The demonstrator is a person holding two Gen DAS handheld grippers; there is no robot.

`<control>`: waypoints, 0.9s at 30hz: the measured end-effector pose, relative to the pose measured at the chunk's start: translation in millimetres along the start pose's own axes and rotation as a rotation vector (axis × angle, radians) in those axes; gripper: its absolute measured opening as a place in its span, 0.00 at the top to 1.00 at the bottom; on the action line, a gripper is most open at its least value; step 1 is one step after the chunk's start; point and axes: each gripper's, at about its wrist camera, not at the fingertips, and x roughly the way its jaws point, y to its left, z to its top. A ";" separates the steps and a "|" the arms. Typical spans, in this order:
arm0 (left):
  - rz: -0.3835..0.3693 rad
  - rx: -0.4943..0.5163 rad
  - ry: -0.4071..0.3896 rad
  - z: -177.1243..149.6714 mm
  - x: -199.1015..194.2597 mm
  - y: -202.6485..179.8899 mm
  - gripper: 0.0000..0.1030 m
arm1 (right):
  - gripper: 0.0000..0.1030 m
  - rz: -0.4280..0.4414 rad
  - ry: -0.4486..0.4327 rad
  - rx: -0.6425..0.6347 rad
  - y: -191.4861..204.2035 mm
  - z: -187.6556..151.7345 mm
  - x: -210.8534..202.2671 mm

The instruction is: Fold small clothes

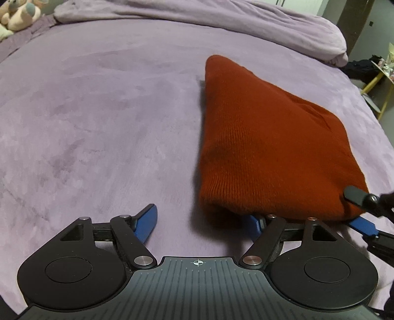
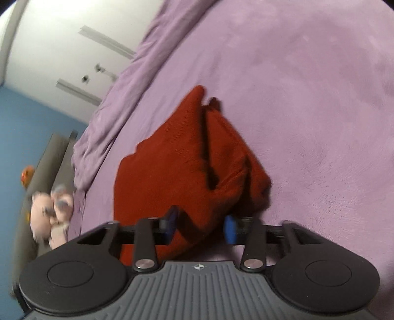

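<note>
A rust-red knitted garment [image 1: 266,137] lies folded into a thick wedge on the purple bedspread [image 1: 98,110]. My left gripper [image 1: 200,221] stands open low over the bed at the garment's near left corner. Its right blue finger [image 1: 253,225] is tucked under the garment's edge and its left finger [image 1: 147,220] is over bare bedspread. My right gripper [image 2: 200,225] is at the garment's near right corner, with the red knit [image 2: 187,160] lying loosely between its slightly parted blue fingers. In the left wrist view, one of its fingers [image 1: 354,194] rests on top of that corner.
A bunched purple duvet [image 1: 221,22] runs along the far side of the bed. Plush toys [image 1: 17,14] sit at the far left corner. A yellow-legged stand [image 1: 379,78] and dark clutter are beyond the bed's right edge. A white wardrobe [image 2: 61,37] stands behind.
</note>
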 end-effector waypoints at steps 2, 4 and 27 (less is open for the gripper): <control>0.009 0.003 0.001 1.0 0.3 -1.3 0.23 | 0.88 0.018 0.005 0.022 0.8 3.1 4.5; 0.012 0.000 0.002 2.5 0.7 0.4 0.23 | 0.91 0.111 -0.004 0.050 -1.4 3.8 -1.8; 0.045 -0.055 0.016 7.2 -8.8 18.8 0.25 | 0.92 -0.171 -0.058 -0.393 31.3 -17.0 -6.2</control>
